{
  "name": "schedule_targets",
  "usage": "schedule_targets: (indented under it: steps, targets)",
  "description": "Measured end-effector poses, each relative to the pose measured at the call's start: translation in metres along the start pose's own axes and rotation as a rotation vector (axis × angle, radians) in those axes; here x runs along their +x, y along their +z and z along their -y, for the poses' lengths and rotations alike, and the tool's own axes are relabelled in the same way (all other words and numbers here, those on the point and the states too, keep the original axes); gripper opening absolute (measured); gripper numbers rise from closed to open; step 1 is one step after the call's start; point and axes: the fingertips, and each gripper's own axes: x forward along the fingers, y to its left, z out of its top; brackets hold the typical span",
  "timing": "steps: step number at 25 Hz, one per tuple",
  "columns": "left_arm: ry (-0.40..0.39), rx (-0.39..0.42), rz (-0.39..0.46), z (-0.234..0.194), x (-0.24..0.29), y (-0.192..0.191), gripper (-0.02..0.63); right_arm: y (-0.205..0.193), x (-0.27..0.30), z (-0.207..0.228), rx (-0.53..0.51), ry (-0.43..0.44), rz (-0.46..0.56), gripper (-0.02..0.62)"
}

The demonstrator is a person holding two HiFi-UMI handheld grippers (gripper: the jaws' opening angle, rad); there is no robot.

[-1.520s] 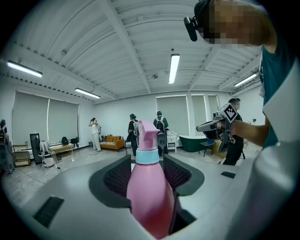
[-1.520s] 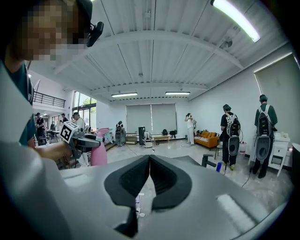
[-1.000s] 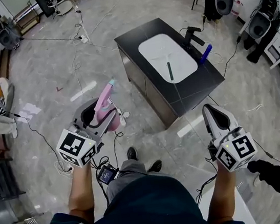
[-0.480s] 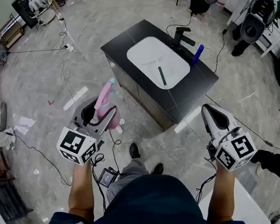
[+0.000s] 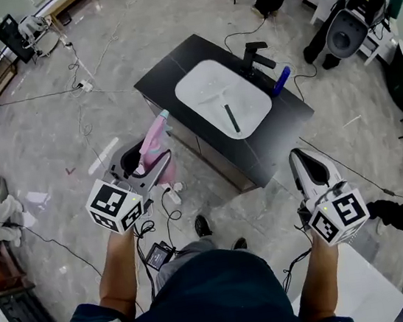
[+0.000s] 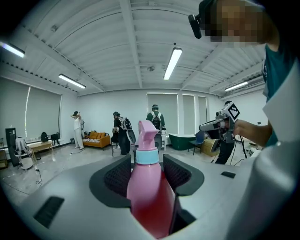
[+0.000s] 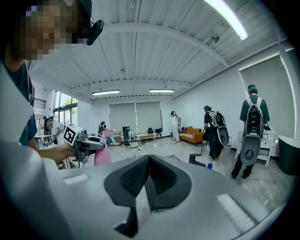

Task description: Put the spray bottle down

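As the person walks toward the black desk, the room slides under the head view. Compared with a second ago, the desk's near corner now lies closer to the pink spray bottle, and the strip of floor between them looks narrower. The grip is unchanged: the bottle stands upright with its nozzle pointing away, its body clamped between the jaws of the left gripper. It is carried in the air over the floor, not yet over the desk. The right gripper is clenched on nothing, jaws pressed together, off the desk's other near side. The carry looks nearly done. What remains is to bring the bottle over bare dark top beside the white basin, lower it until its base stands, and release.
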Motion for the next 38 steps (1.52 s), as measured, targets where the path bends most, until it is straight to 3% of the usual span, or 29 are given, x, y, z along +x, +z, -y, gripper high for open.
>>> schedule_targets:
  steps: [7,14,28,38]
  targets:
    - [-0.067,-0.009,0.009,-0.043,0.029,-0.009,0.218,-0.005,0.029,-0.002,0.014,-0.077,-0.007,0.014]
    - [-0.096,-0.045,0.023,-0.062,0.061,-0.016,0.218,-0.015,0.052,0.006,0.027,-0.091,-0.041,0.014]
    - [-0.043,-0.090,0.041,-0.088,0.129,-0.031,0.218,-0.022,0.109,0.042,0.055,-0.027,-0.071,0.014]
    - [-0.022,-0.137,0.024,-0.097,0.184,-0.067,0.218,-0.051,0.144,0.074,0.112,0.004,-0.119,0.014]
